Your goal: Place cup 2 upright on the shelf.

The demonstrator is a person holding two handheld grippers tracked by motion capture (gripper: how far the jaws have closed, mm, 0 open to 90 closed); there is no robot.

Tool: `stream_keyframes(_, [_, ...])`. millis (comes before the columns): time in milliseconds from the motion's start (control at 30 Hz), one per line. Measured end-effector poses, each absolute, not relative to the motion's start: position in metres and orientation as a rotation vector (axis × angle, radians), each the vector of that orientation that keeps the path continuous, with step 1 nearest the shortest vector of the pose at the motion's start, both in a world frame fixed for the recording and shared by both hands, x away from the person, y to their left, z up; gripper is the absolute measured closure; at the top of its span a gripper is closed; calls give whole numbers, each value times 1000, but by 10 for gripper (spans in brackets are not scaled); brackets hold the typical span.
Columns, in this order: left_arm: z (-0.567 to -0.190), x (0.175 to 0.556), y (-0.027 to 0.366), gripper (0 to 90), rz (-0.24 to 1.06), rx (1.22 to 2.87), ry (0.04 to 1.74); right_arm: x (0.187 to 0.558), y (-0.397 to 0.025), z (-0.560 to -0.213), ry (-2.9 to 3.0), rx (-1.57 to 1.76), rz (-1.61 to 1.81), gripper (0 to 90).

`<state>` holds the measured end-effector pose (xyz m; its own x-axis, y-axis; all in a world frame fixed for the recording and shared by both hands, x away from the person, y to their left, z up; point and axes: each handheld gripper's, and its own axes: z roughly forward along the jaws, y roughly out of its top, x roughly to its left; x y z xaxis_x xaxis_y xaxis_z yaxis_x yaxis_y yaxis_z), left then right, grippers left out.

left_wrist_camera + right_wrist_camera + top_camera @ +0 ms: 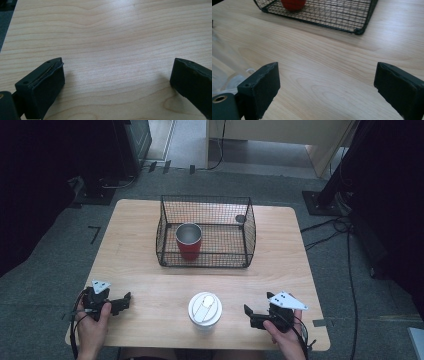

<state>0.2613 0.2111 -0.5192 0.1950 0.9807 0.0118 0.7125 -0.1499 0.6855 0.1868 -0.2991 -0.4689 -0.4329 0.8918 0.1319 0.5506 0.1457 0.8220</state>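
High view: at the table's near edge a white-lidded cup (205,310) stands between the left gripper (125,301) and the right gripper (249,315), both apart from it. A red cup (188,241) sits in the wire basket (250,227) toward the far edge. Nothing is grasped yet; likely next, one gripper closes in on the lidded cup.

Left gripper view: jaws wide apart over bare table (112,37), holding nothing.

Right gripper view: jaws spread wide, empty; the basket (362,27) lies ahead.

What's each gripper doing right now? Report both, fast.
Left gripper: open, holding nothing, jaws wide over the bare table.
Right gripper: open, holding nothing, aimed toward the wire basket.
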Motion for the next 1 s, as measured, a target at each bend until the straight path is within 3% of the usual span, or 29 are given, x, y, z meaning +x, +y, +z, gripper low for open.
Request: stream_keyframes(1000, [-519, 262, 210, 0, 641, 1922, 1582, 165, -245, -454, 2239, 1092, 1452, 56])
